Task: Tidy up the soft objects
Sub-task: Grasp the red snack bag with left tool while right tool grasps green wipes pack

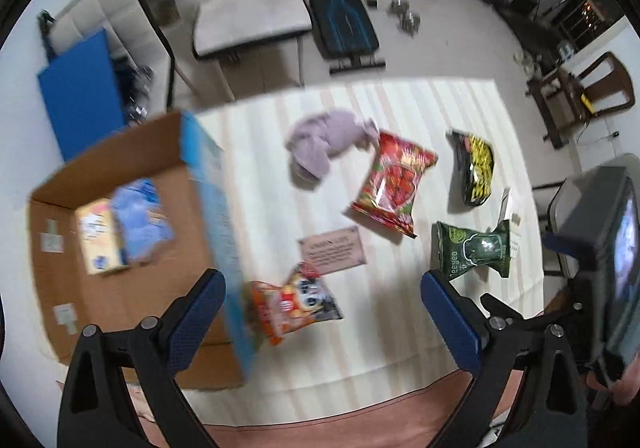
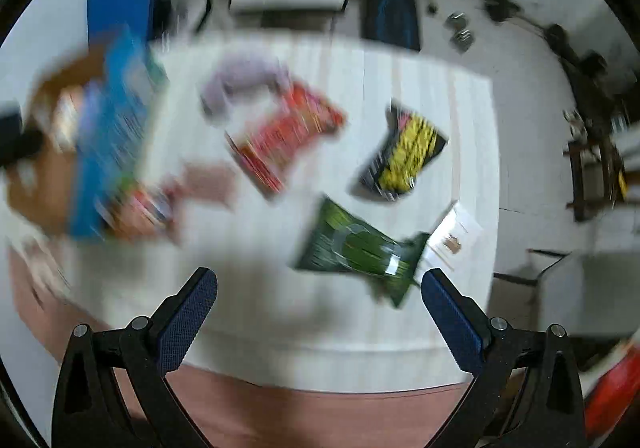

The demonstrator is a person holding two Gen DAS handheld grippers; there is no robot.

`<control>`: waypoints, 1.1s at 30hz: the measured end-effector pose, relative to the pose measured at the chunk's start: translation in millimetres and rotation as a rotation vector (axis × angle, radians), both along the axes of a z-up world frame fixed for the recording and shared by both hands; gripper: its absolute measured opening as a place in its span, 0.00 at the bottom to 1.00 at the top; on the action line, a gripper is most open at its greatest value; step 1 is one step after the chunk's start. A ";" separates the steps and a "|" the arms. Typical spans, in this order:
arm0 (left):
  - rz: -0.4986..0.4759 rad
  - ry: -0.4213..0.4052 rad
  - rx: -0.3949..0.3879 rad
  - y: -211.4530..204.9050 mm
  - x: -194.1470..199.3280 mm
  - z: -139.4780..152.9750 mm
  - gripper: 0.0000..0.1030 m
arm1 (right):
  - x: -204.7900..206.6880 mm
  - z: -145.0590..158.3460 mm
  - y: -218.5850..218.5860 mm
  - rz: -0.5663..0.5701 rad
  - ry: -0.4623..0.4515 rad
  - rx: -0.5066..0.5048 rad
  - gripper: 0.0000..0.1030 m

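Note:
Soft packets lie on a pale striped table [image 1: 256, 175]: a red snack bag [image 1: 394, 183], a black-and-yellow bag [image 1: 476, 167], a green bag [image 1: 474, 250], an orange bag [image 1: 290, 304] and a lilac cloth [image 1: 326, 141]. An open cardboard box [image 1: 120, 288] at the left holds a yellow pack [image 1: 98, 236] and a blue pack [image 1: 140, 219]. My left gripper [image 1: 322, 288] is open and empty above the orange bag. My right gripper [image 2: 320, 288] is open and empty, near the green bag [image 2: 360, 248]. The right wrist view is blurred.
A pink card [image 1: 332, 250] lies on the table, and a white paper [image 2: 454, 234] beside the green bag. Chairs [image 1: 248, 19], a blue board [image 1: 82, 87] and a bench [image 1: 340, 15] stand behind the table. A reddish cloth edge [image 1: 320, 416] runs along the front.

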State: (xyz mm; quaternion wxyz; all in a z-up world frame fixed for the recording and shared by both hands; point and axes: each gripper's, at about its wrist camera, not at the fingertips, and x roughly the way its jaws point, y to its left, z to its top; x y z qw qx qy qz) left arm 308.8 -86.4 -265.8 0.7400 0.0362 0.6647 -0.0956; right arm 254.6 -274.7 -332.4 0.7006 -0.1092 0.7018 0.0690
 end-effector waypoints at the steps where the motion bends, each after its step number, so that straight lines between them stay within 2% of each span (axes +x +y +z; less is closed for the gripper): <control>1: -0.004 0.022 0.015 -7.7 4.0 -13.0 0.97 | 2.9 -15.1 -3.1 0.040 0.032 -0.028 1.00; 3: -0.003 0.056 0.039 -15.3 8.5 -33.2 0.97 | 8.1 -42.7 -6.2 0.128 0.076 -0.068 1.00; 6: 0.000 0.102 0.047 -22.7 12.1 -53.8 0.97 | 15.3 -76.2 -6.3 0.227 0.134 -0.076 1.00; 10: -0.006 0.137 0.066 -29.9 16.8 -74.5 0.97 | 17.1 -113.3 -7.3 0.300 0.219 -0.071 1.00; 11: -0.009 0.140 0.069 -32.2 18.2 -77.4 0.97 | 16.1 -120.8 -10.3 0.294 0.237 -0.064 0.97; 12: -0.014 0.144 0.072 -33.8 19.9 -80.3 0.97 | 15.3 -125.3 -12.5 0.278 0.244 -0.060 0.89; 13: -0.019 0.146 0.073 -35.1 21.7 -82.2 0.97 | 14.8 -128.3 -17.7 0.241 0.247 -0.056 0.81; 14: -0.025 0.147 0.075 -37.3 24.1 -84.2 0.97 | 15.2 -130.3 -23.0 0.200 0.255 -0.052 0.59; 15: -0.029 0.148 0.076 -40.1 27.6 -86.8 0.97 | 17.1 -131.8 -34.2 0.108 0.267 -0.032 0.52; 17: -0.037 0.150 0.077 -46.4 34.5 -91.4 0.97 | 20.7 -129.1 -59.6 -0.102 0.276 0.068 0.46; 20: -0.067 0.167 0.088 -65.3 49.4 -104.7 0.97 | 17.4 -122.1 -95.6 -0.381 0.240 0.224 0.45; 22: -0.096 0.181 0.101 -79.0 57.0 -115.4 0.97 | 13.8 -117.9 -108.5 -0.480 0.201 0.261 0.45; 25: -0.146 0.208 0.122 -102.0 68.5 -135.7 0.97 | 11.1 -118.1 -115.1 -0.549 0.196 0.301 0.46; 29: -0.193 0.242 0.141 -120.7 75.3 -155.0 0.96 | 15.0 -117.7 -116.7 -0.566 0.191 0.277 0.49; 31: -0.215 0.248 0.151 -127.8 74.9 -162.1 0.87 | 17.1 -115.8 -120.1 -0.585 0.177 0.270 0.50; 32: -0.218 0.255 0.158 -129.6 73.9 -165.8 0.72 | 17.9 -114.5 -122.9 -0.598 0.168 0.265 0.50; 33: -0.224 0.257 0.166 -131.6 71.8 -168.1 0.68 | 22.6 -114.5 -118.6 -0.607 0.164 0.260 0.50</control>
